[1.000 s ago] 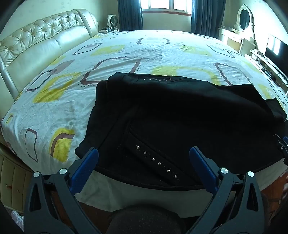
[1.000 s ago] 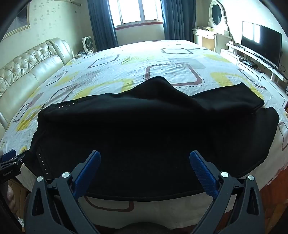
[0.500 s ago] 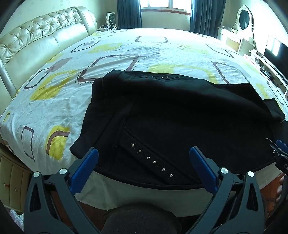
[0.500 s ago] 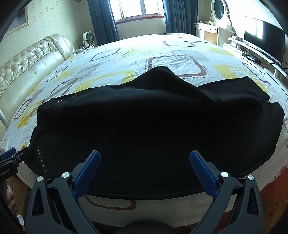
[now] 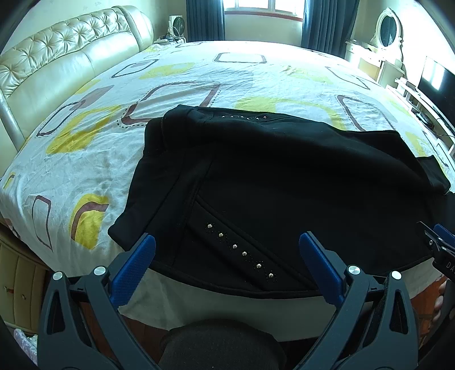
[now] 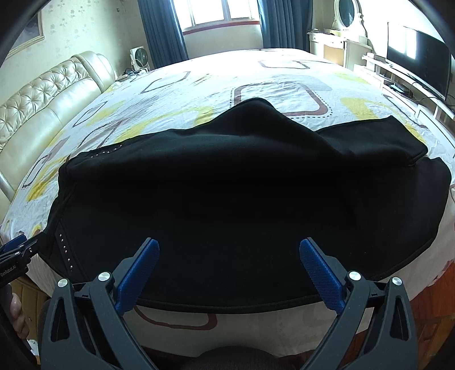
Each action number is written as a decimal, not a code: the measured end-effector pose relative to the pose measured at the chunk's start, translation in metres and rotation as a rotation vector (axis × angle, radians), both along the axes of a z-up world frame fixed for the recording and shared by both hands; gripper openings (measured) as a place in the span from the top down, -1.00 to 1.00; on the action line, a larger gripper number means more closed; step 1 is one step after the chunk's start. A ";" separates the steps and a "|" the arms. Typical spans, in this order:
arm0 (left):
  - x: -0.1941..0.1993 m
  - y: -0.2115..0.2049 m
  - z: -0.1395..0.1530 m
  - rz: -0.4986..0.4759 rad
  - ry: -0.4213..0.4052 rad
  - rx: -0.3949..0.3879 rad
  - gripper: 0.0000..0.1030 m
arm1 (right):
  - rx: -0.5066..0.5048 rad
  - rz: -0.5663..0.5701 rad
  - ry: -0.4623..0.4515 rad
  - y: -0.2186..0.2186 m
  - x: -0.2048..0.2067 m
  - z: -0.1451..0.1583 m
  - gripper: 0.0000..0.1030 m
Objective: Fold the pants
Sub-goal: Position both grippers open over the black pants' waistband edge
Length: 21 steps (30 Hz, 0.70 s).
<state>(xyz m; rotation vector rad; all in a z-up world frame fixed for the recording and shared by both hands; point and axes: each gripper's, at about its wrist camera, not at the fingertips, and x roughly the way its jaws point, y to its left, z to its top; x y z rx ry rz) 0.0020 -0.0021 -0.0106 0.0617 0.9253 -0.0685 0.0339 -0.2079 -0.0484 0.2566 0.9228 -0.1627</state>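
Two tongs, left (image 5: 227, 253) and right (image 6: 229, 257), gape empty above one black pants (image 6: 227, 205).

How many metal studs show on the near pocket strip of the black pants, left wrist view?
6. They run in a diagonal line on the pants, from the upper-left stud down to the lower-right stud near the hem. Others may be hidden in folds.

Pants (image 5: 284, 182) are lying across the near edge of a bed (image 5: 199, 79), filling the centre of both frames, waistband toward the left and leg ends toward the right. A headboard (image 5: 57, 65) is standing at upper left, a television (image 6: 418, 57) at upper right, a window (image 6: 216, 14) at top centre.
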 end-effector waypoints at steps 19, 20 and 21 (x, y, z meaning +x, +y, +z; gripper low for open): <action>-0.001 -0.003 -0.002 -0.005 0.009 -0.001 -0.96 | 0.006 0.029 0.024 0.008 -0.001 -0.004 -0.92; -0.001 -0.003 -0.002 -0.007 0.011 -0.003 -0.96 | 0.006 0.029 0.025 0.008 -0.001 -0.004 -0.92; -0.001 -0.003 -0.002 -0.008 0.012 -0.003 -0.96 | 0.007 0.028 0.026 0.008 -0.001 -0.005 -0.92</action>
